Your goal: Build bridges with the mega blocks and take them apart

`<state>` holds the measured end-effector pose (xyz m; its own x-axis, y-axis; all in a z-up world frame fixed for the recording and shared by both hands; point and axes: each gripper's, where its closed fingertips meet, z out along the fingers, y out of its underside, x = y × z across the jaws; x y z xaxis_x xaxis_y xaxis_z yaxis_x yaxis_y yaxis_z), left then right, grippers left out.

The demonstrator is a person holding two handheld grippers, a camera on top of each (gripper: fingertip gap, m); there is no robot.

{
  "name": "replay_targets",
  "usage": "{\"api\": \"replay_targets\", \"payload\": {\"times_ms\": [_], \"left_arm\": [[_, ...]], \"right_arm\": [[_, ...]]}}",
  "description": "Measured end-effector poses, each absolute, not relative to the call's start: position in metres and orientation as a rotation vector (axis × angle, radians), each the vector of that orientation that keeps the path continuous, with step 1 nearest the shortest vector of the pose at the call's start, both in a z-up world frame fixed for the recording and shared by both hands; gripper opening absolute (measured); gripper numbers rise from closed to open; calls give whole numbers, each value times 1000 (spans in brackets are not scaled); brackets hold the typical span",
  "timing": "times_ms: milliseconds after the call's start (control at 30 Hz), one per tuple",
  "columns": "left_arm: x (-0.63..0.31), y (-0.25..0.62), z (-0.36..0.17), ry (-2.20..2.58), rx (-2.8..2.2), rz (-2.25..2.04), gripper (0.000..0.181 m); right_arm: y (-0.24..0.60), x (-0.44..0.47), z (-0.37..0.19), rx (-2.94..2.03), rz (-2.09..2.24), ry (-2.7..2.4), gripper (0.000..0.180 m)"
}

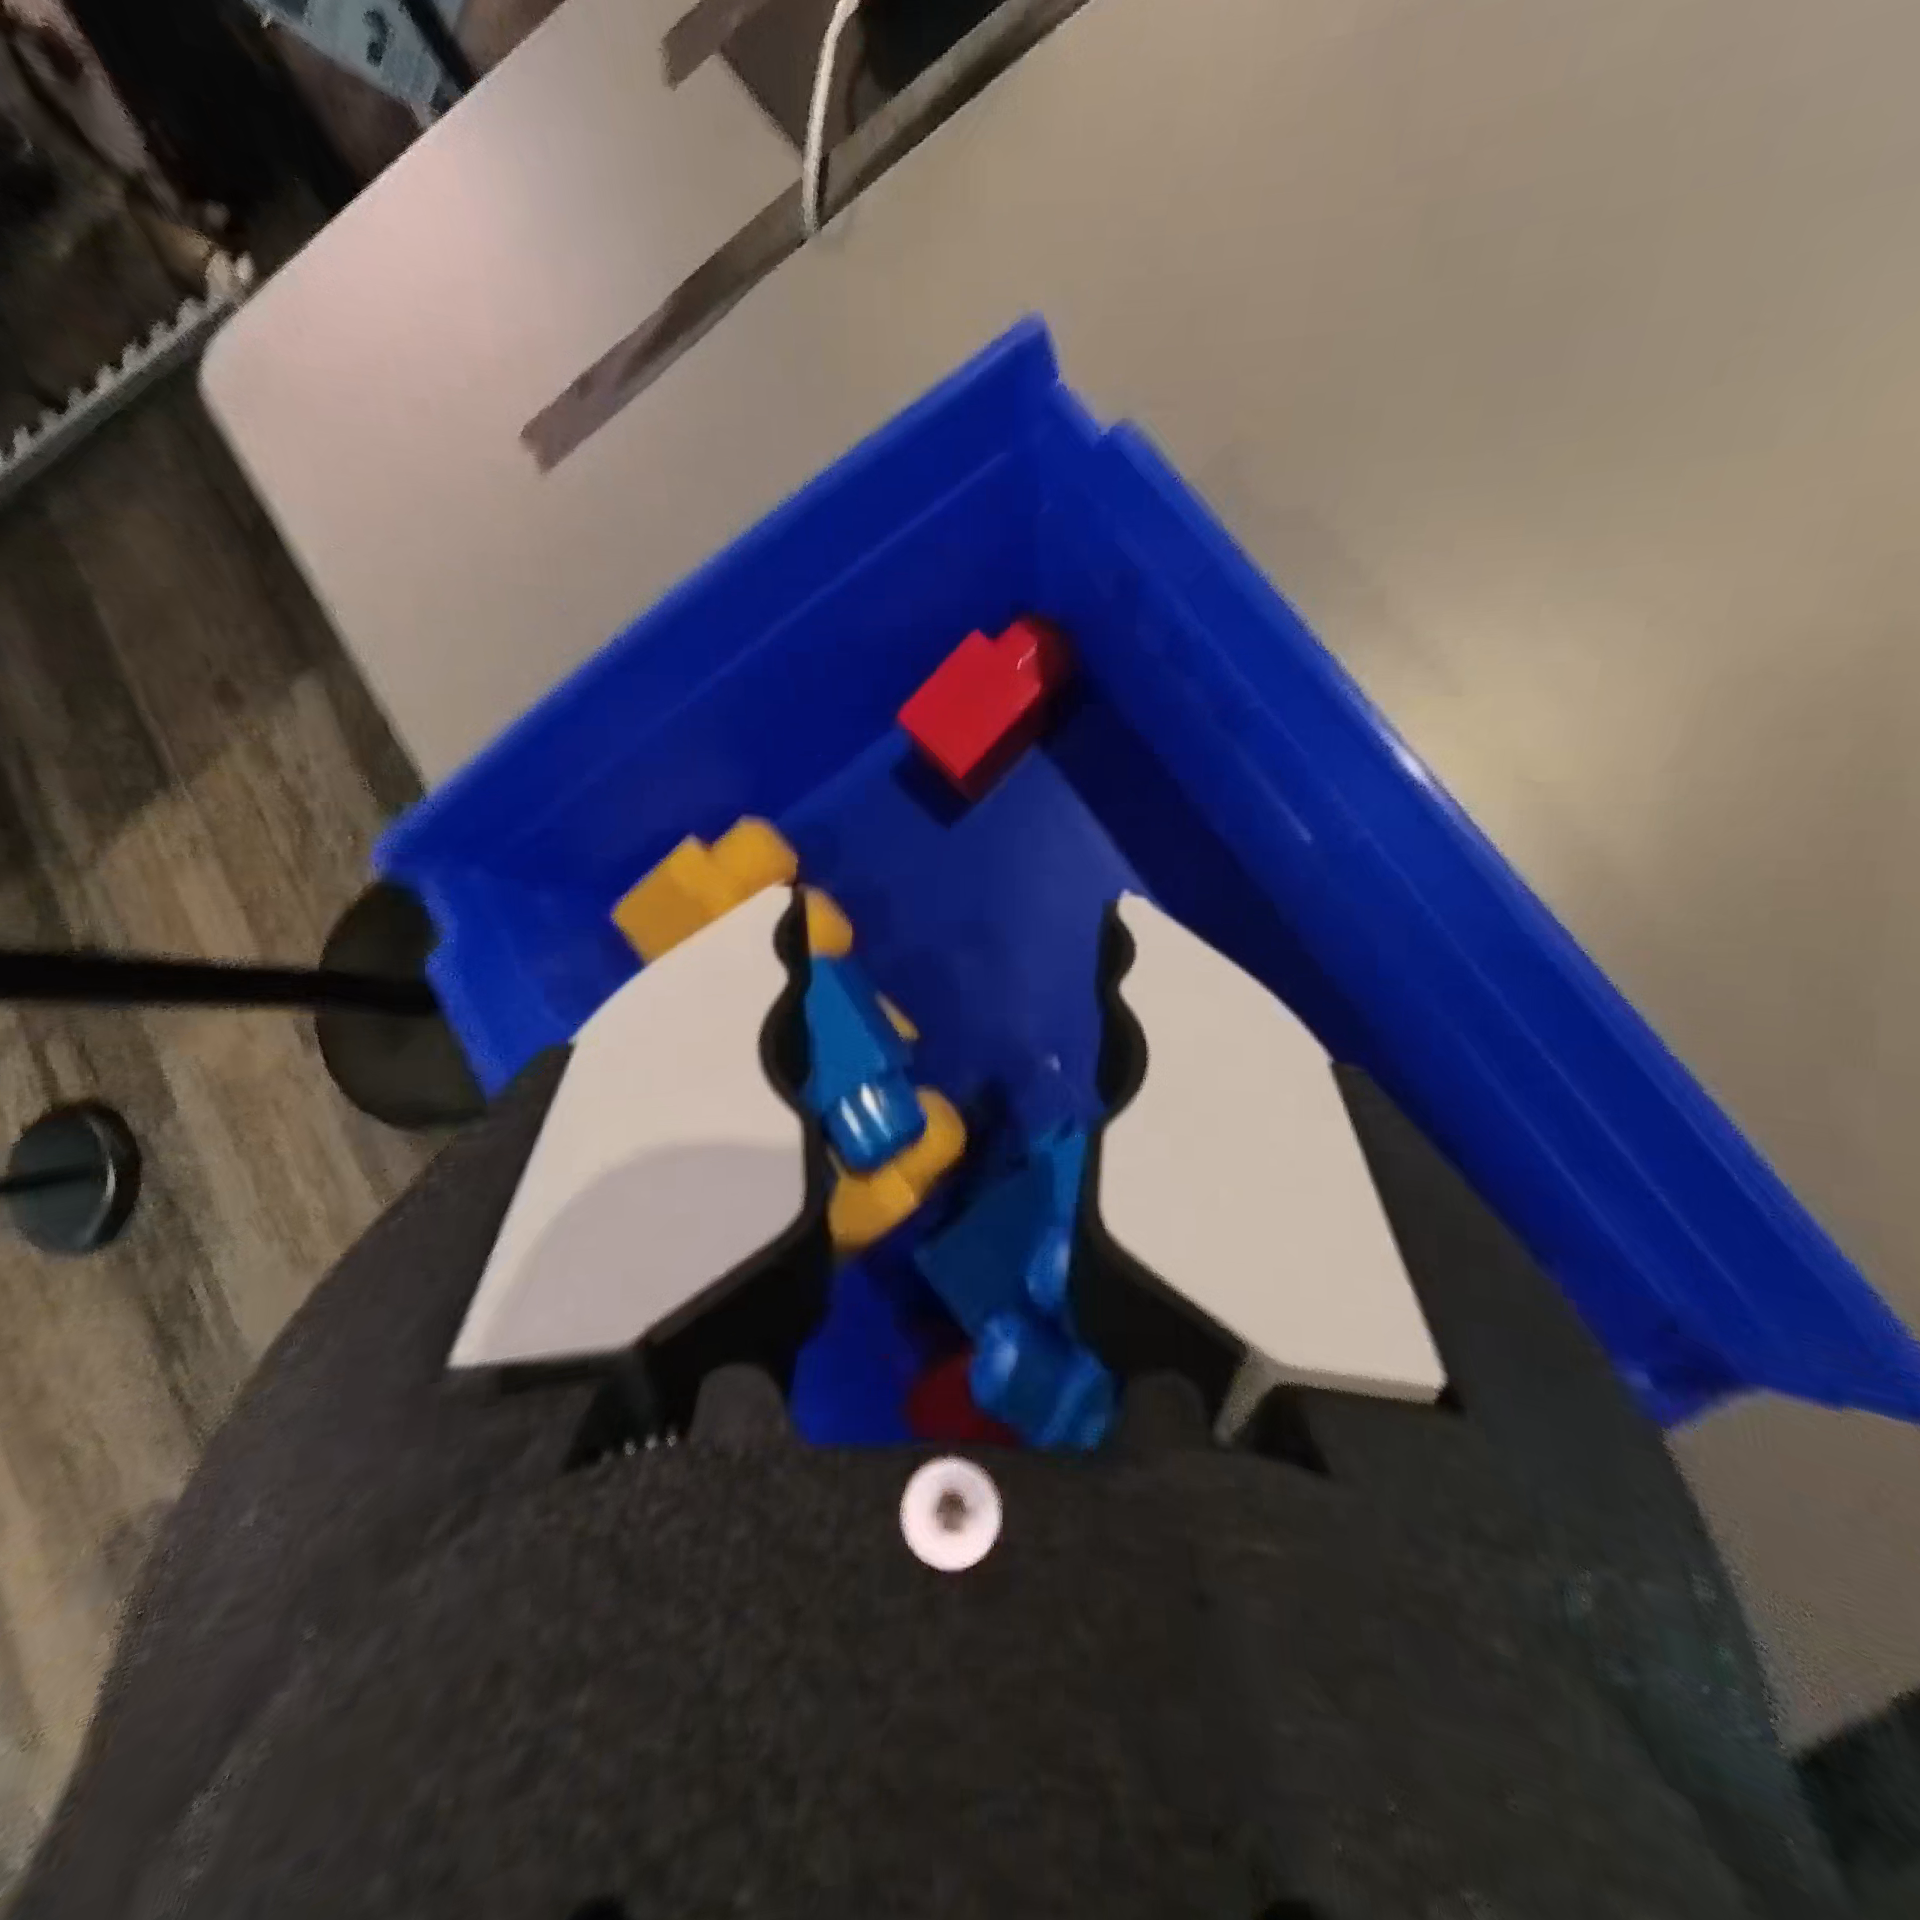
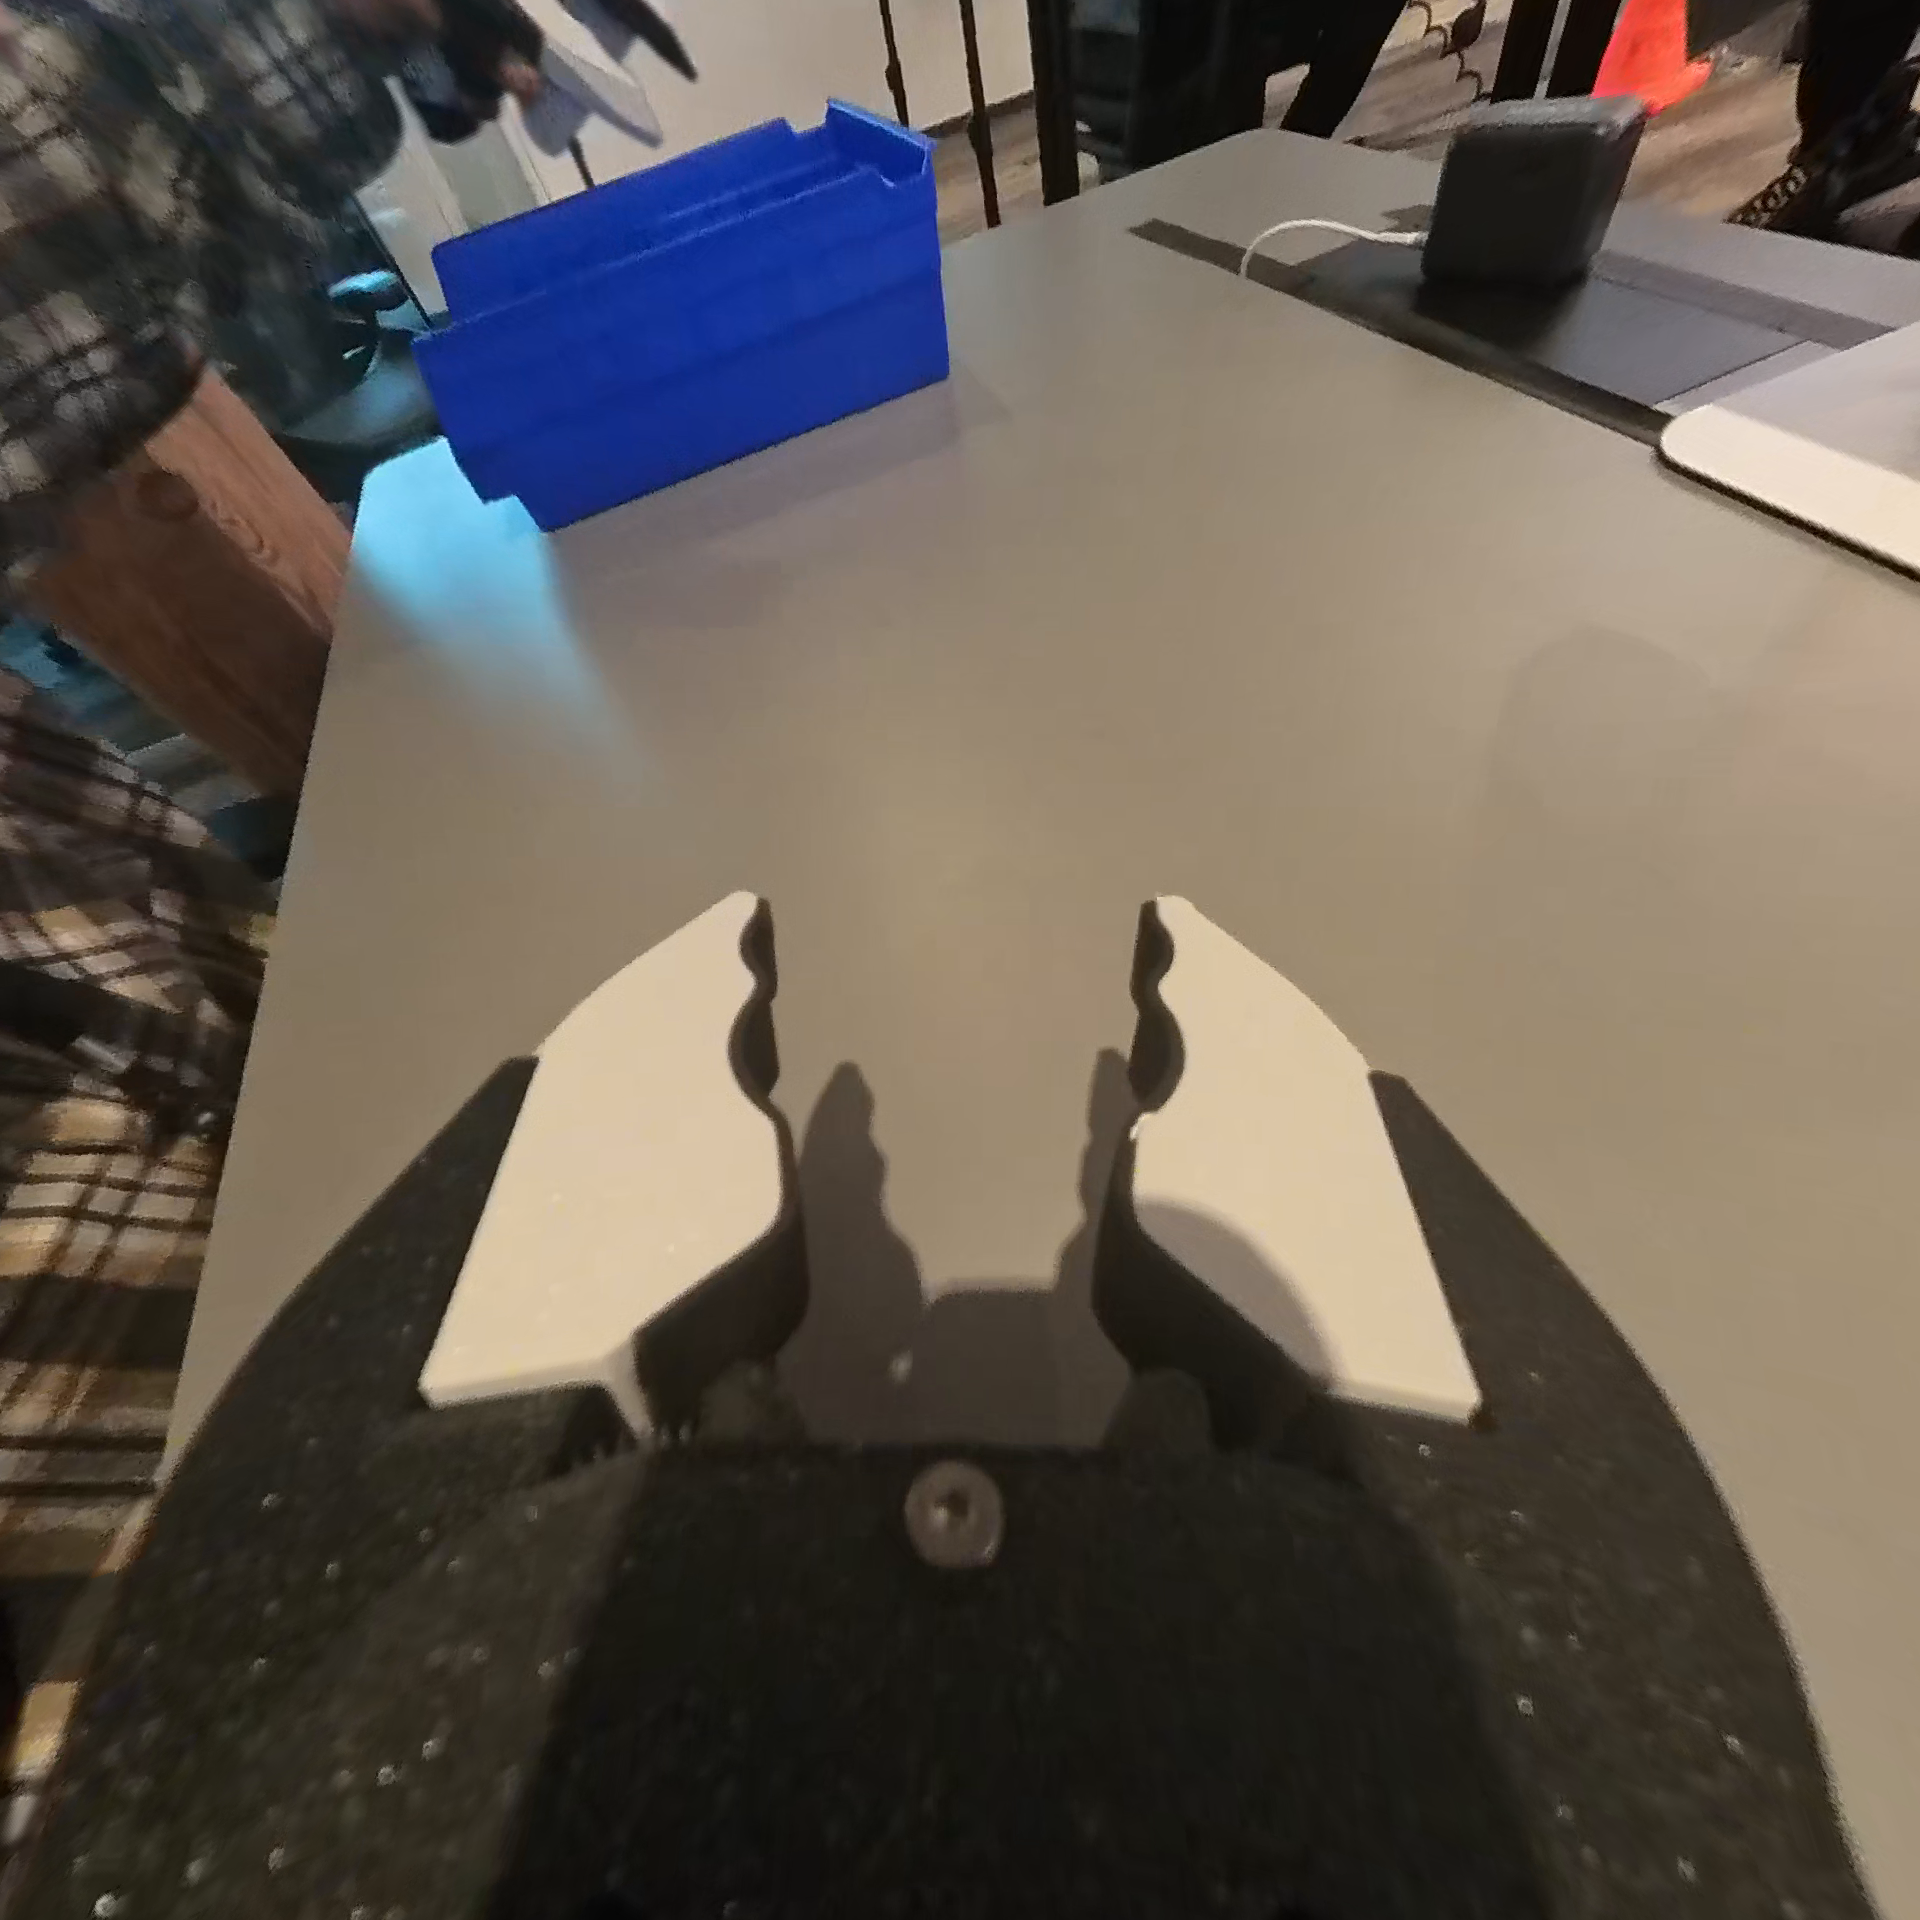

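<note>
Left wrist view: left gripper (image 1: 951, 914) is hovering released above the deep blue plastic bin (image 1: 1299, 665); no bridge is standing.

Loose mega blocks are lying inside the bin: a red block (image 1: 971, 717) at the far corner, a yellow block (image 1: 696, 888), blue pieces (image 1: 862, 1060) below the fingers. Judged state: blocks are stowed, and building is not under way. Right gripper (image 2: 951, 914) is idling released, grasping nothing, over the bare grey bench (image 2: 1143, 644); a dark box (image 2: 1522, 187) with a white cable is sitting at the far edge, wood-plank floor (image 1: 156, 727) beyond.

The bin (image 2: 686, 322) stands at the table's (image 2: 1039, 675) far left corner. Several blocks (image 1: 982, 701) lie inside it. A box (image 2: 1522, 187) sits far right.
</note>
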<state>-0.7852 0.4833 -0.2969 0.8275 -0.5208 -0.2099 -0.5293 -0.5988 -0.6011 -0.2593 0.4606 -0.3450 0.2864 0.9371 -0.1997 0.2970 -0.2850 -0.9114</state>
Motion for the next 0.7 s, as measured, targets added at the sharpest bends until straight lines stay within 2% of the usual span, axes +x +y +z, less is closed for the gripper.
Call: {"api": "replay_targets", "payload": {"times_ms": [200, 500, 700], "left_arm": [[-765, 528, -347, 1146, -2285, 110, 45], [-757, 548, -389, 1360, -2269, 31, 37], [-771, 554, -411, 1465, -2346, 143, 42]], "right_arm": [[458, -264, -339, -1767, 946, -1179, 65], [454, -268, -338, -1779, 900, -1244, 66], [455, -274, -338, -1773, 907, -1267, 66]]}}
